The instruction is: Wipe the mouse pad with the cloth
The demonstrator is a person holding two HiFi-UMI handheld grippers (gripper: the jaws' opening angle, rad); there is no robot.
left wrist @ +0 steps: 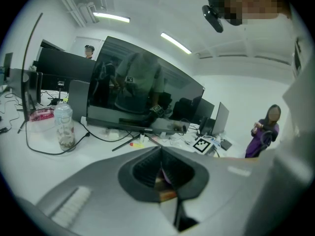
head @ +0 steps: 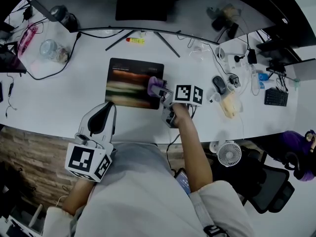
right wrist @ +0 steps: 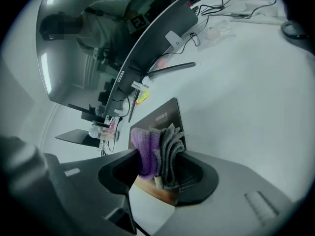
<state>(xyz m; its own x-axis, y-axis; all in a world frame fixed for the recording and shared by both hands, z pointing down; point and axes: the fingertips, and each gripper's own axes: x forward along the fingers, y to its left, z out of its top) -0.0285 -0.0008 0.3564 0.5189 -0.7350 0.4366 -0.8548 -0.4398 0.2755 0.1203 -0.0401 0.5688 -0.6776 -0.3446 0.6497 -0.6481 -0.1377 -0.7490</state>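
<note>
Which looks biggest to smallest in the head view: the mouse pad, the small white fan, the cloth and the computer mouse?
1. mouse pad
2. white fan
3. cloth and computer mouse: about alike. The right gripper hides part of the cloth, so I won't rank them.

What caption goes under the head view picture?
Right gripper holds a purple cloth on the mouse pad; left gripper is shut, empty.
</note>
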